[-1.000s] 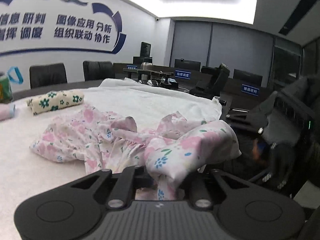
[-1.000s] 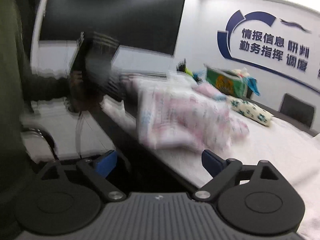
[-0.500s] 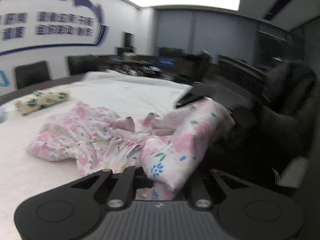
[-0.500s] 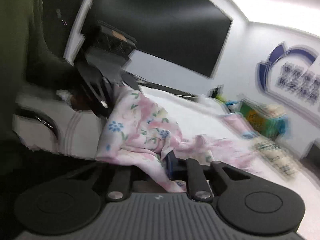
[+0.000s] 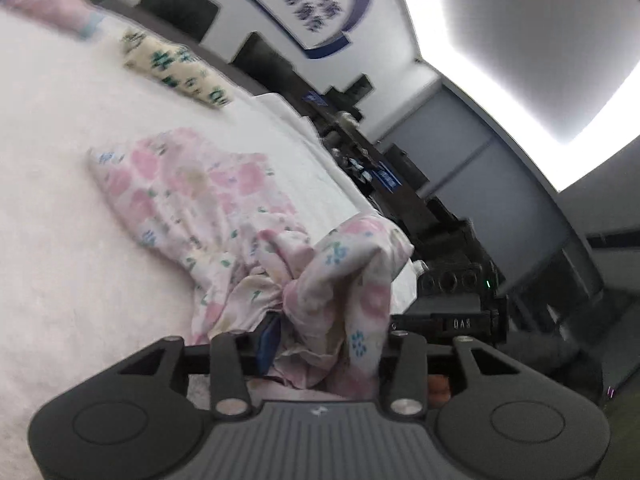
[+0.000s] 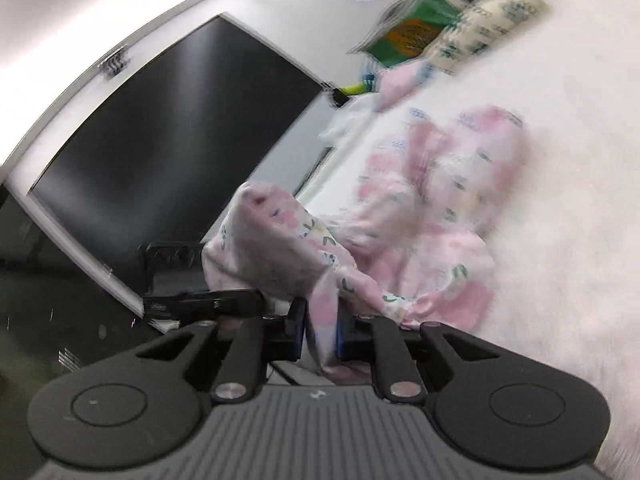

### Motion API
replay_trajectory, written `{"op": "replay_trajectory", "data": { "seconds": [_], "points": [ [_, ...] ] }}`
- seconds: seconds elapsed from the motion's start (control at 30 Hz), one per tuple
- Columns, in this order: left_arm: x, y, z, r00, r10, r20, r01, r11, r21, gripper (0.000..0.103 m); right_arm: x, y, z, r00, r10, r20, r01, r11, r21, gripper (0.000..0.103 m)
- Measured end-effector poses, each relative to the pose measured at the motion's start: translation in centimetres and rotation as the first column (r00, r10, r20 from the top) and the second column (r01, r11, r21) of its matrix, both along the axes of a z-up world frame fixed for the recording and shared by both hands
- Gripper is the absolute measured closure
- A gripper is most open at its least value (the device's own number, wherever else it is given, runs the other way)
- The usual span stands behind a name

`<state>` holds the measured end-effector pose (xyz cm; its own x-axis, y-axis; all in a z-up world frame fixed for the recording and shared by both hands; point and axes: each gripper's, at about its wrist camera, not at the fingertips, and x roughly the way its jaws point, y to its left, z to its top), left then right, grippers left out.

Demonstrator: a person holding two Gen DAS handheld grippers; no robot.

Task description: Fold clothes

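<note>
Pink flowered cloth fills both my views — a thin garment (image 5: 208,200) lying crumpled on the white towel-like cover (image 5: 52,184) of the counter. Its far part is spread flat on the cover, while the near end is bunched and lifted off the surface, close to the counter's edge.

My left claw (image 5: 320,344) has a thick fold of that near end between its fingers. The jaws are opening at this moment, and the cloth sits loosely in the gap; the blue pad (image 5: 268,340) on the left shows beside the fabric, the other pad is hidden behind it. I cannot say the pads press on the cloth.

My right claw (image 6: 320,336) is nearly closed on a narrow strip of the same garment (image 6: 436,200). Both blue pads (image 6: 299,334) sit tight against the strip, which rises from them into a puffed hump. Beyond that hump, in each wrist view, the dark body of the other claw shows, so the two stand near one another at the counter's edge.

Farther back on the cover lies a rolled cream cloth with green flowers (image 5: 176,68), well apart from the garment. Near it is a small pink bundle (image 6: 396,80) and a green packet (image 6: 412,32) — both blurred. A big dark screen (image 6: 168,152) hangs on the wall.
</note>
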<state>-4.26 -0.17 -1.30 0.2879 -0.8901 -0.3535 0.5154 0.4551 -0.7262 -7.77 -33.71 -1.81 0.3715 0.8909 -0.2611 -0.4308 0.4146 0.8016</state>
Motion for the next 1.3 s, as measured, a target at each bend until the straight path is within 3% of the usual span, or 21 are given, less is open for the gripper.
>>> {"op": "replay_trajectory", "data": {
  "seconds": [0.07, 0.13, 0.2, 0.23, 0.3, 0.33, 0.4, 0.47, 0.57, 0.63, 0.77, 0.87, 0.9, 0.97, 1.0, 1.03, 1.07, 1.1, 1.13, 1.23, 1.3],
  "points": [
    [0.2, 0.2, 0.0, 0.999, 0.038, -0.039, -0.039, 0.999, -0.020, 0.061, -0.6, -0.3, -0.7, 0.997, -0.060, -0.041, 0.060, 0.998, 0.008, 0.090],
    [-0.7, 0.7, 0.9, 0.998, 0.068, 0.011, -0.068, 0.998, -0.003, 0.061, -1.4, -0.9, -0.4, 0.993, -0.115, -0.041, 0.115, 0.993, -0.001, 0.090],
    [-2.1, 0.9, 2.1, 0.988, 0.088, 0.127, -0.091, 0.996, 0.018, 0.060, -2.3, -1.3, 0.5, 0.988, -0.157, 0.000, 0.157, 0.987, -0.023, 0.088],
    [-2.6, 1.0, 2.5, 0.981, 0.101, 0.166, -0.106, 0.994, 0.017, 0.062, -2.7, -1.3, 0.9, 0.984, -0.175, 0.029, 0.176, 0.984, -0.036, 0.084],
    [-2.8, 0.9, 2.5, 0.979, 0.109, 0.174, -0.113, 0.994, 0.013, 0.072, -3.3, -1.1, 1.9, 0.974, -0.195, 0.116, 0.204, 0.976, -0.072, 0.056],
    [-2.6, 0.8, 2.2, 0.982, 0.105, 0.158, -0.109, 0.994, 0.013, 0.080, -3.5, -1.0, 2.5, 0.966, -0.205, 0.159, 0.220, 0.972, -0.080, 0.053],
    [-2.2, 0.6, 1.4, 0.987, 0.105, 0.119, -0.107, 0.994, 0.009, 0.082, -3.1, -0.7, 3.2, 0.952, -0.213, 0.221, 0.233, 0.970, -0.068, 0.052],
    [-2.1, 0.7, 0.8, 0.993, 0.104, 0.064, -0.103, 0.995, -0.016, 0.092, -2.5, -0.5, 3.0, 0.951, -0.219, 0.219, 0.238, 0.969, -0.065, 0.054],
    [-2.1, 1.0, 0.6, 0.994, 0.109, -0.015, -0.109, 0.994, -0.014, 0.095, -2.5, 0.0, 2.4, 0.969, -0.192, 0.159, 0.198, 0.980, -0.020, 0.096],
    [-2.1, 1.1, 0.5, 0.992, 0.122, -0.045, -0.122, 0.993, -0.001, 0.095, -2.6, 0.2, 2.3, 0.978, -0.168, 0.125, 0.168, 0.986, 0.017, 0.097],
    [-1.2, 0.8, -0.3, 0.986, 0.127, -0.108, -0.125, 0.992, 0.025, 0.094, -3.4, 1.0, 3.4, 0.947, -0.283, 0.152, 0.298, 0.951, -0.084, 0.094],
    [-0.9, 0.6, -0.4, 0.984, 0.103, -0.144, -0.104, 0.995, 0.004, 0.094, -4.6, 2.3, 4.8, 0.907, -0.250, 0.339, 0.327, 0.925, -0.193, 0.086],
    [-0.6, 0.8, -0.6, 0.980, 0.102, -0.168, -0.104, 0.995, -0.005, 0.094, -4.9, 2.6, 5.2, 0.888, -0.226, 0.401, 0.331, 0.918, -0.217, 0.067],
    [-0.1, 1.0, -0.9, 0.972, 0.103, -0.213, -0.109, 0.994, -0.017, 0.094, -5.0, 2.8, 5.8, 0.843, -0.185, 0.506, 0.341, 0.910, -0.235, 0.045],
    [0.2, 1.1, -0.9, 0.969, 0.106, -0.224, -0.113, 0.993, -0.019, 0.094, -4.8, 2.8, 5.9, 0.833, -0.173, 0.526, 0.341, 0.909, -0.241, 0.045],
    [0.4, 1.0, -0.9, 0.967, 0.116, -0.226, -0.122, 0.992, -0.012, 0.093, -3.9, 2.8, 5.8, 0.850, -0.176, 0.497, 0.331, 0.912, -0.243, 0.046],
    [0.5, 1.0, -0.9, 0.966, 0.130, -0.225, -0.134, 0.991, -0.004, 0.091, -2.9, 2.7, 5.5, 0.870, -0.183, 0.458, 0.318, 0.918, -0.237, 0.059],
    [0.4, 1.0, -0.8, 0.965, 0.145, -0.217, -0.147, 0.989, 0.008, 0.089, -2.0, 2.6, 4.9, 0.895, -0.195, 0.401, 0.300, 0.929, -0.217, 0.085],
    [0.1, 1.1, -0.4, 0.970, 0.154, -0.188, -0.152, 0.988, 0.026, 0.088, -1.2, 2.5, 4.4, 0.915, -0.209, 0.346, 0.293, 0.933, -0.211, 0.091],
    [-1.9, 1.9, 1.9, 0.978, 0.206, -0.020, -0.203, 0.973, 0.106, 0.083, -1.2, 3.1, 3.3, 0.922, -0.248, 0.298, 0.331, 0.903, -0.273, 0.091],
    [-4.4, 2.0, 4.4, 0.954, 0.241, 0.180, -0.268, 0.953, 0.144, 0.083, -1.8, 3.5, 2.9, 0.917, -0.265, 0.298, 0.353, 0.887, -0.298, 0.091]
  ]
}}
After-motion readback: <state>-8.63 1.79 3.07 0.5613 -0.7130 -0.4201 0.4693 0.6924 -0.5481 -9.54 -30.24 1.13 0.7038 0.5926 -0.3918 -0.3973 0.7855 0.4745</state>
